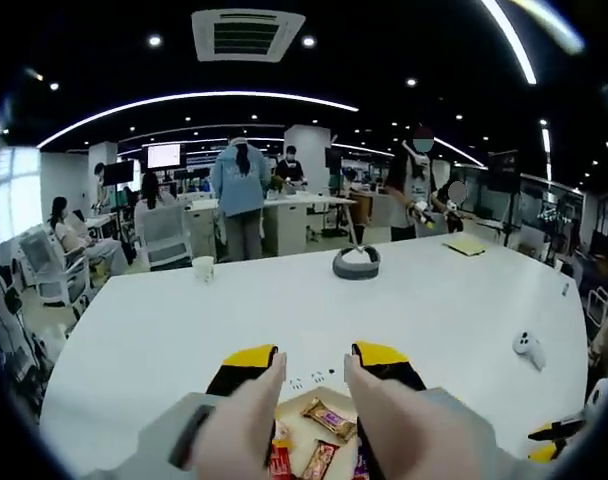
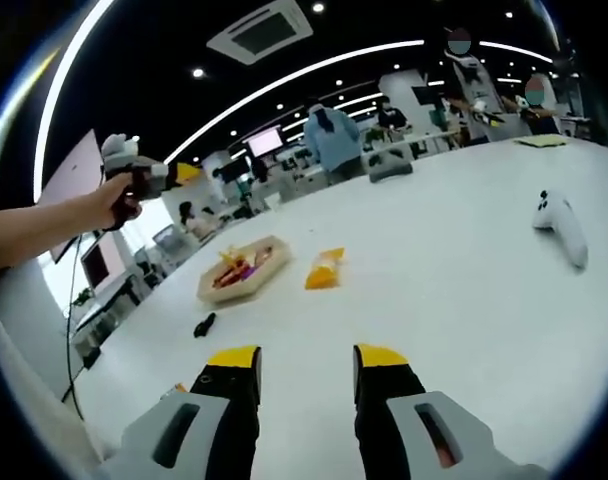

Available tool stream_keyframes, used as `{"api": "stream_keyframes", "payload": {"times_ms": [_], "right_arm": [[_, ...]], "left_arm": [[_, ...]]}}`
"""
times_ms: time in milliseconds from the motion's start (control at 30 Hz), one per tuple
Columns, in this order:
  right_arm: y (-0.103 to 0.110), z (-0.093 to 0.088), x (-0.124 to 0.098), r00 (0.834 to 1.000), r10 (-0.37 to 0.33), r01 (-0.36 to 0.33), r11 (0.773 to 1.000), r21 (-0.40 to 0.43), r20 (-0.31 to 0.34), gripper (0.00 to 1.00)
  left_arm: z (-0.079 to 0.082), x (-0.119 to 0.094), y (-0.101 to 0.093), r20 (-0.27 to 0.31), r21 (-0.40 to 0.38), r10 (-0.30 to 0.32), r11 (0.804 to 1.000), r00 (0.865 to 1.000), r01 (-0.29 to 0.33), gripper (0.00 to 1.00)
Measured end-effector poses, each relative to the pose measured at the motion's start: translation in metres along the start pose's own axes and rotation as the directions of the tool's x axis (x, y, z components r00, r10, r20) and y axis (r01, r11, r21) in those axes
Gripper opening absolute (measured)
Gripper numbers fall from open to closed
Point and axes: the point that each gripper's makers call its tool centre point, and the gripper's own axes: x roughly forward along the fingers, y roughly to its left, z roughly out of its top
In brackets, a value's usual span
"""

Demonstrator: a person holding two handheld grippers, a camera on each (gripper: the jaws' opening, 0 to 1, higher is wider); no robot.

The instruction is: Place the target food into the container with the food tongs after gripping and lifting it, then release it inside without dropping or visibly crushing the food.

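— Your left tongs (image 1: 315, 365) stood spread in the left gripper view, nothing between the yellow tips. Just below them sat the tray (image 1: 302, 412) with wrapped snacks (image 1: 330, 418) inside it.

— And your right tongs?

— Your right tongs (image 2: 295, 360) were spread too, pinching nothing, above bare white counter (image 2: 444, 300). Ahead of them, in the right gripper view, the tray (image 2: 246, 270) lay on the counter, and an orange snack packet (image 2: 324, 268) lay just beside it, outside it, on the counter.

— Anything else close by?

— You had a small black object (image 2: 204, 325) near the counter's edge and a white controller (image 2: 561, 225) well off to the right. Your left hand (image 2: 116, 200) held its tool up at the far left. People stood beyond the counter.
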Motion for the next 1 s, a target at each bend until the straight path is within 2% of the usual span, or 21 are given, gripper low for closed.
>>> {"api": "stream_keyframes", "payload": {"times_ms": [100, 400, 533, 733, 800, 867, 1000], "right_arm": [[0.000, 0.001, 0.000, 1.000, 0.004, -0.004, 1.000, -0.001, 0.005, 0.37], [-0.009, 0.005, -0.006, 1.000, -0.015, 0.015, 1.000, 0.012, 0.026, 0.40], [-0.008, 0.007, -0.005, 0.999, -0.015, 0.014, 1.000, 0.014, 0.036, 0.42], [-0.007, 0.006, -0.001, 0.999, -0.024, 0.026, 0.998, -0.057, 0.034, 0.44], [-0.007, 0.008, -0.001, 0.999, -0.027, 0.030, 0.997, -0.070, 0.044, 0.48], [-0.011, 0.009, -0.002, 0.998, -0.046, 0.050, 0.995, -0.087, 0.046, 0.51], [-0.015, 0.019, -0.003, 0.993, -0.051, 0.060, 0.995, -0.081, 0.107, 0.69]], "left_arm": [[0.002, 0.000, -0.001, 0.012, 0.043, 0.011, 0.999, 1.000, -0.011, 0.27], [0.004, 0.003, -0.008, 0.009, 0.034, -0.010, 0.999, 1.000, 0.010, 0.28], [0.005, 0.004, -0.017, 0.014, 0.019, -0.039, 0.999, 0.999, 0.038, 0.28], [0.008, -0.002, -0.029, 0.021, 0.028, -0.062, 0.998, 0.998, 0.061, 0.28], [0.014, -0.006, -0.033, 0.031, 0.023, -0.075, 0.997, 0.997, 0.075, 0.28], [0.017, -0.009, -0.039, 0.040, 0.054, -0.087, 0.995, 0.995, 0.085, 0.29], [0.020, -0.013, -0.049, 0.043, 0.055, -0.115, 0.992, 0.992, 0.113, 0.29]]}}
